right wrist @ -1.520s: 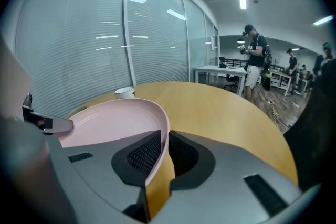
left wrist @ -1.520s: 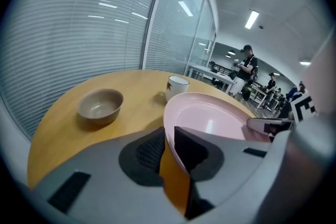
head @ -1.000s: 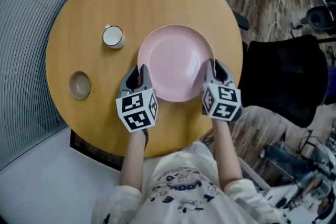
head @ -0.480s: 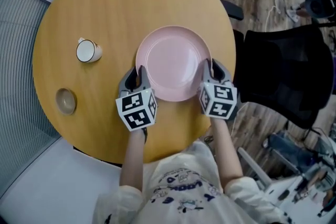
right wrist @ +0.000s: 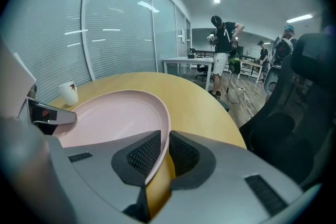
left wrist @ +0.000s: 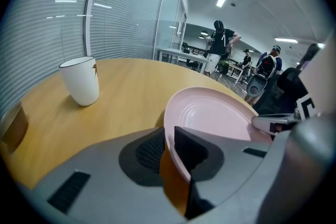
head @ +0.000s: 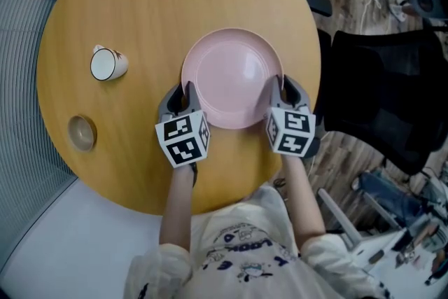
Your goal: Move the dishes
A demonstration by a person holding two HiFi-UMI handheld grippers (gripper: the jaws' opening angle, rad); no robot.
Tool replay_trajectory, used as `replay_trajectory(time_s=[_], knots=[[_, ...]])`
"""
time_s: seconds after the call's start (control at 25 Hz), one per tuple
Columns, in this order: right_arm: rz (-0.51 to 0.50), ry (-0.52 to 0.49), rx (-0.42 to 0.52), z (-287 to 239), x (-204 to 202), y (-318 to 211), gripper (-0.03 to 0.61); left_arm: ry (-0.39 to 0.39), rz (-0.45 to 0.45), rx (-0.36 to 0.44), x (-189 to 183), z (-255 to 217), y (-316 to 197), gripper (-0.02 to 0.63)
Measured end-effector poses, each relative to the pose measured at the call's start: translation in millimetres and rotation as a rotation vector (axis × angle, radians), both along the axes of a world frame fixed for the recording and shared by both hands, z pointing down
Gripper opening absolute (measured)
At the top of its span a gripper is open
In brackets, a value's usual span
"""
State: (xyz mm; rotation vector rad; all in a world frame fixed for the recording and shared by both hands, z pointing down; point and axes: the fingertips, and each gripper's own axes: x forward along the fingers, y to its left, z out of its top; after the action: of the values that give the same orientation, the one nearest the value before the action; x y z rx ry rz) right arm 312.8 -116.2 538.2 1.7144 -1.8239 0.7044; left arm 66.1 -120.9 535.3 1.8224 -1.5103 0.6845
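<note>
A large pink plate (head: 231,76) is over the round wooden table (head: 154,3), gripped from both sides. My left gripper (head: 185,98) is shut on the plate's left rim (left wrist: 173,152), which runs between its dark pads. My right gripper (head: 278,91) is shut on the right rim (right wrist: 164,152) in the same way. Both marker cubes sit near the table's front edge. From the left gripper view the plate (left wrist: 215,115) looks low over the tabletop; whether it rests on the wood I cannot tell.
A white mug (head: 106,63) stands at the table's left, also in the left gripper view (left wrist: 80,80). A small tan bowl (head: 81,131) sits near the left front edge. A black chair (head: 385,94) stands right of the table. People stand far back in the room (right wrist: 224,44).
The plate and both grippers have come down toward the table. In the head view the mug and bowl have shifted left as the camera moved.
</note>
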Motion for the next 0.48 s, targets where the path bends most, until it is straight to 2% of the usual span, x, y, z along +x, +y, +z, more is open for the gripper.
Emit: replay_trajectory(time_s=[0.16, 0.2, 0.28, 0.48], knots=[[-0.007, -0.015, 0.023, -8.1, -8.6, -1.0, 0.046, 0.003, 0.001, 0.035, -6.2, -7.2, -4.9, 0.06], [-0.011, -0.011, 0.034, -11.7, -10.2, -2.2, 0.059, 0.003, -0.003, 0.044, -9.0, -10.4, -6.0, 0.06], [-0.035, 0.01, 0.06, -20.7, -11.3, -5.5, 0.125, -0.001, -0.014, 0.063, -13.7, -17.2, -6.3, 0.06], [-0.155, 0.021, 0.162, -66.6, -46.7, -26.0, 0.17, 0.003, -0.073, 0.137, -39.2, -51.1, -4.3, 0.06]])
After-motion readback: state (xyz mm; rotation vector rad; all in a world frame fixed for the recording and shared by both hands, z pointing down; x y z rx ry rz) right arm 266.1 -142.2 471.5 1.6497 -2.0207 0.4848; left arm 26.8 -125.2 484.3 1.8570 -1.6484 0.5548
